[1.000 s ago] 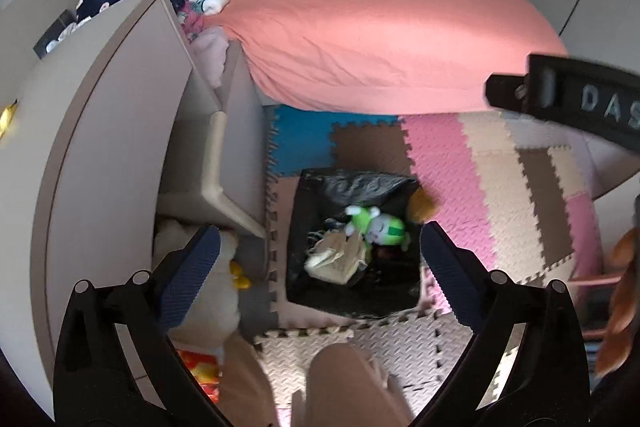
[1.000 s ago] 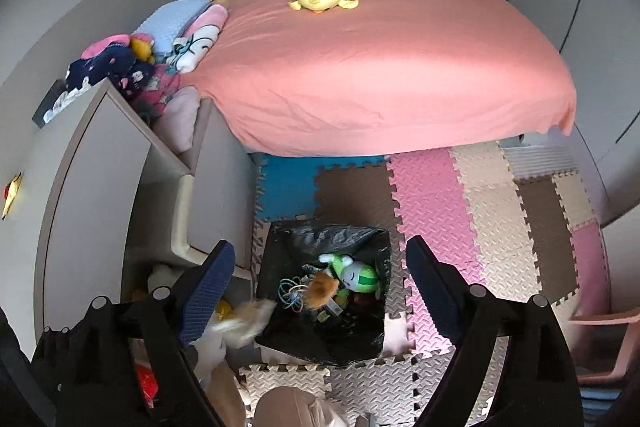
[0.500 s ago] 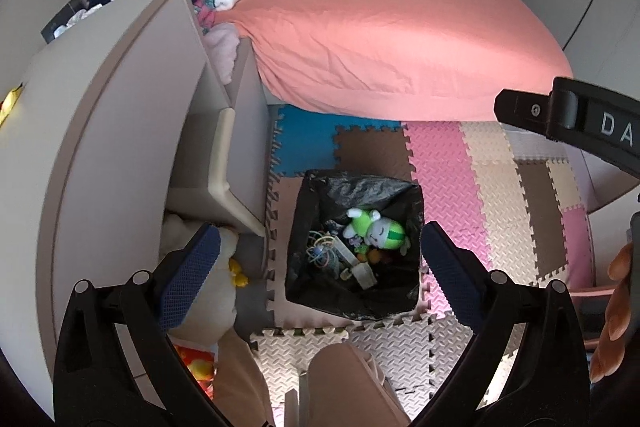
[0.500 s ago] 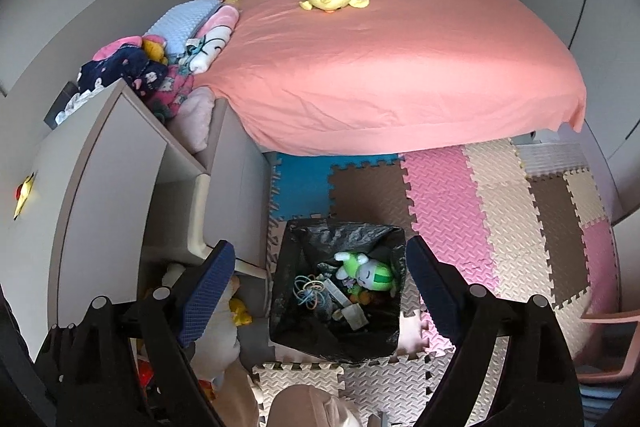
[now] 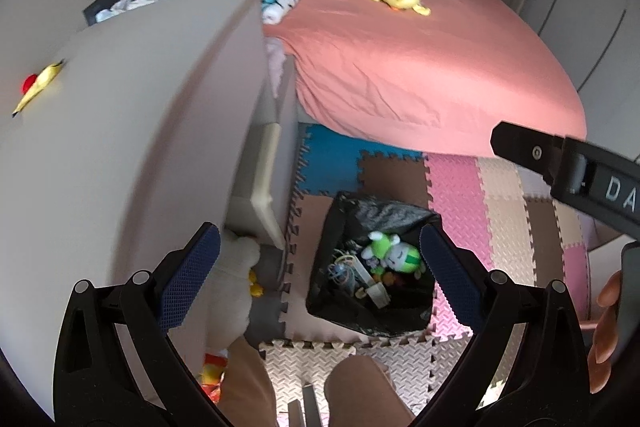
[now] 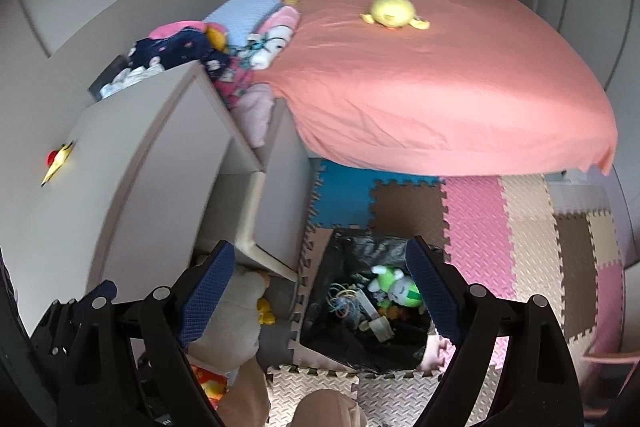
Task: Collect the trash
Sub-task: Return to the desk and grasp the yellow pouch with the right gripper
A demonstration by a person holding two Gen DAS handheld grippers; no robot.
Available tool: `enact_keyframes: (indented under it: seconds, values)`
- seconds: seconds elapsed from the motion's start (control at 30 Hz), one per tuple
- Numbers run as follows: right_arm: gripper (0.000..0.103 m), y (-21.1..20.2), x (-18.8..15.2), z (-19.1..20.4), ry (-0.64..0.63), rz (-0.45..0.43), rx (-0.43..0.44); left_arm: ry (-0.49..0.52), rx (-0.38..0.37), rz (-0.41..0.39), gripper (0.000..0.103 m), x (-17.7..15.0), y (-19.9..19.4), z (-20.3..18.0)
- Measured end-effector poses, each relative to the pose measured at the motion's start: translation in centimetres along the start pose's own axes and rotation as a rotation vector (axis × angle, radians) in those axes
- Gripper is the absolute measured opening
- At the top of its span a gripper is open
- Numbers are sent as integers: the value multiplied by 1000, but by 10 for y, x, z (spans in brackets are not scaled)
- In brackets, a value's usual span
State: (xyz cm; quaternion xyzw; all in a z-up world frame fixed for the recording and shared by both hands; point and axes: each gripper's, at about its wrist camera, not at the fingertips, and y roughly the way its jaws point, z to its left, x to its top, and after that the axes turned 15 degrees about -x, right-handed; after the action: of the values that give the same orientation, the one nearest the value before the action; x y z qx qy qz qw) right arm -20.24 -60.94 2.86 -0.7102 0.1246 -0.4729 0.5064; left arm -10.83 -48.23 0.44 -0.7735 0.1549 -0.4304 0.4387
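Note:
A bin lined with a black bag (image 5: 384, 213) (image 6: 360, 243) stands on the foam mats below both grippers. In it lie a green and white plush toy (image 5: 394, 255) (image 6: 396, 287), tangled cords and paper scraps. My left gripper (image 5: 318, 233) hangs open above the bin's left rim with nothing between its blue pads. My right gripper (image 6: 319, 245) is also open and empty above the same rim; its black body (image 5: 580, 171) shows at the right of the left wrist view. A yellow and red wrapper (image 5: 38, 87) (image 6: 58, 159) lies on the beige cabinet top.
The beige cabinet (image 5: 140, 127) with an open drawer (image 6: 256, 211) fills the left. A white plush toy (image 6: 228, 315) lies under it. The pink bed (image 6: 420, 87) carries a yellow plush duck (image 6: 390, 11). A person's knees (image 5: 352, 387) are at the bottom edge.
Both grippers rose and drew back to the left, so the cabinet top fills more of each view. The pale and orange pieces seen blurred around the bin have settled inside it.

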Motion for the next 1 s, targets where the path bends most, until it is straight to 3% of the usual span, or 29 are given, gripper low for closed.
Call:
enact_keyframes:
  seconds: [0.43,1.0]
  values:
    - [87,-26,26,110,-138,-57,109,-129,72,-96,97,22,-57,106]
    - [87,-8,68,325,-348,-47,304,-391,228,-166,97,29,-98,290]
